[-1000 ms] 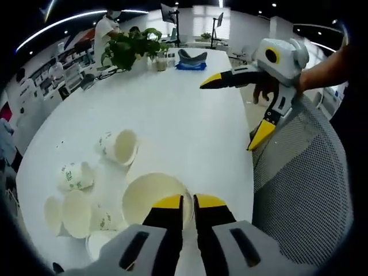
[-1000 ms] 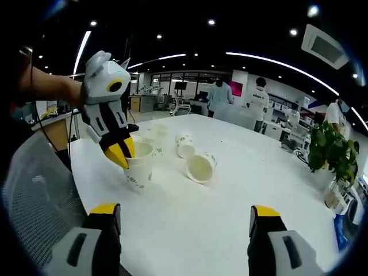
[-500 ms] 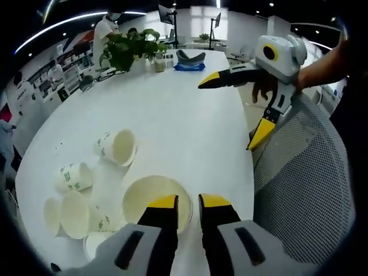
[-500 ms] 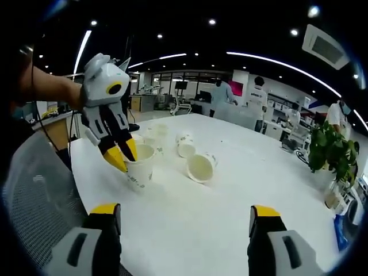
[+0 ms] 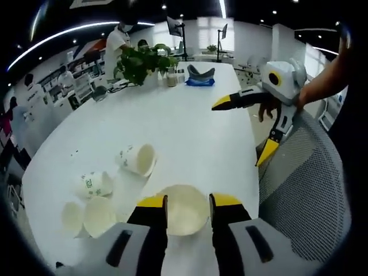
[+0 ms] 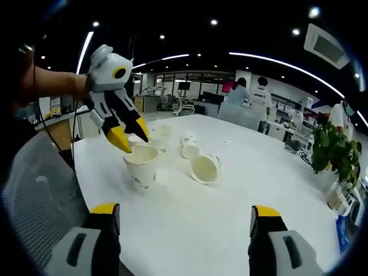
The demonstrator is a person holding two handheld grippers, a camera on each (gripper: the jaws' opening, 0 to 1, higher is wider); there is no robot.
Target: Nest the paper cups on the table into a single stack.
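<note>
We are noting the left gripper (image 6: 131, 138) has lifted clear of the upright cup (image 6: 141, 167) on the desk (image 6: 230, 218), fingers now parted and empty; right gripper (image 6: 187, 221) stays wide open, empty.

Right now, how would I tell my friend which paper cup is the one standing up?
Find the big white table and go to its edge beside the grey mesh chair. There, under the yellow-tipped left gripper, sits a white paper cup with green print. It alone stands upright with its mouth up; the other paper cups behind it lie tipped on their sides.
</note>
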